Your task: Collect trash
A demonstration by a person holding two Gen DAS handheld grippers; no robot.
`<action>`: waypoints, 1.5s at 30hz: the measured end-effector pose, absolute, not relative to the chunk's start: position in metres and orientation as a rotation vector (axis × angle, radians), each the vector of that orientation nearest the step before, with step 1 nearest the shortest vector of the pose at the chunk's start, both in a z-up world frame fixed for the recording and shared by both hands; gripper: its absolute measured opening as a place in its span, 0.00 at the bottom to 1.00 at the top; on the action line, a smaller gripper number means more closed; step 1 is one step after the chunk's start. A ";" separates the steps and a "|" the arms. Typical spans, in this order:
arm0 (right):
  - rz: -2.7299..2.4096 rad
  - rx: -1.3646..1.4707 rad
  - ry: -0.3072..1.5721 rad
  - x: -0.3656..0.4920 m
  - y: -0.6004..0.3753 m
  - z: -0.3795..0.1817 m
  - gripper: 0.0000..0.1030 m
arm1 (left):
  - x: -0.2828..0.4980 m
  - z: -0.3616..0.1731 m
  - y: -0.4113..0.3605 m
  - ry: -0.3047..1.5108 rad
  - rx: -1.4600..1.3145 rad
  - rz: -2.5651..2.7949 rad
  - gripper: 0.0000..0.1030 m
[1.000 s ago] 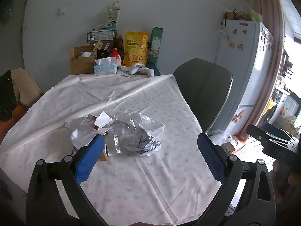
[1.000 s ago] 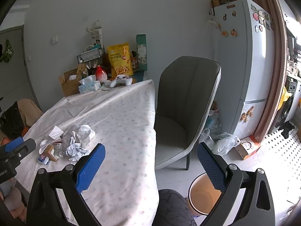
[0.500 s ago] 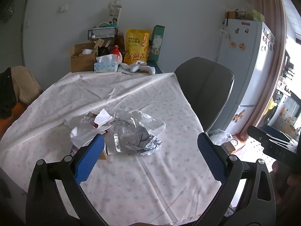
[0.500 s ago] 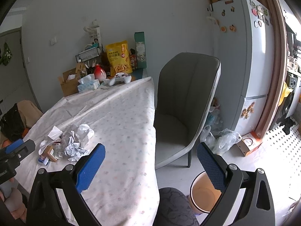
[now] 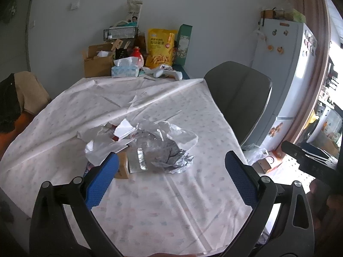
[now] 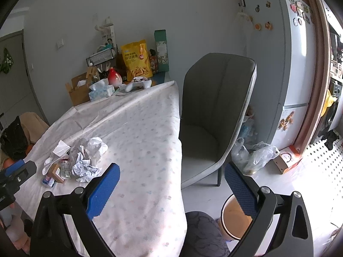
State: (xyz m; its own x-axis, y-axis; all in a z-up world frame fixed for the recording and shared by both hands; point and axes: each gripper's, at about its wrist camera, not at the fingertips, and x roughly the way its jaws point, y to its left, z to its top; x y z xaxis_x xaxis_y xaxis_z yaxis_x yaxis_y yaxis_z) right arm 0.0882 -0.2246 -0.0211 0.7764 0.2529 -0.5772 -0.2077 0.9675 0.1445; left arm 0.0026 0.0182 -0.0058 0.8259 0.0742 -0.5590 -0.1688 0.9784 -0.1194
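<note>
the left gripper (image 5: 171, 171) hung with jaws wide apart just short of the crumpled trash pile (image 5: 148, 147) on the tablecloth (image 5: 171, 203), while the right gripper (image 6: 171, 184), equally spread and empty, waited near the bin (image 6: 231, 220), likely for the drop.

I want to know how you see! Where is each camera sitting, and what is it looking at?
Left wrist: sits on the left tool, open, looking across the table at the trash pile; the right tool's tip and a hand show at right.
Right wrist: sits on the right tool, open, facing the grey chair and bin; a knee shows below.
Both see the trash pile, yellow snack bag and fridge.
</note>
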 end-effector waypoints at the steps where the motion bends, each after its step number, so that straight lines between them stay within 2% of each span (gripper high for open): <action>1: 0.260 0.074 0.638 0.090 -0.222 -0.022 0.93 | 0.002 -0.007 0.021 0.587 -0.170 0.136 0.95; 16: 0.485 0.028 0.690 0.117 -0.152 -0.029 0.93 | -0.013 -0.027 0.084 0.617 -0.288 0.228 0.94; 23: 0.550 -0.007 0.706 0.117 -0.122 -0.033 0.90 | -0.011 -0.046 0.111 0.651 -0.346 0.265 0.86; 31: 0.607 -0.037 0.751 0.120 -0.095 -0.046 0.86 | -0.002 -0.070 0.135 0.693 -0.386 0.306 0.85; 37: 0.622 -0.048 0.777 0.125 -0.085 -0.054 0.82 | 0.006 -0.074 0.146 0.680 -0.415 0.297 0.70; 45: 0.664 -0.089 0.789 0.127 -0.066 -0.055 0.78 | 0.023 -0.081 0.152 0.691 -0.500 0.274 0.69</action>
State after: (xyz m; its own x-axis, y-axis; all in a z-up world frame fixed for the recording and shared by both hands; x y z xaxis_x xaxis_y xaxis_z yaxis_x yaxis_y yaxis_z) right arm 0.1272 -0.0659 -0.0554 0.5145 0.5194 -0.6823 -0.5836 0.7951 0.1652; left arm 0.0234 0.1522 -0.0811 0.7418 0.0773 -0.6661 -0.4002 0.8481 -0.3473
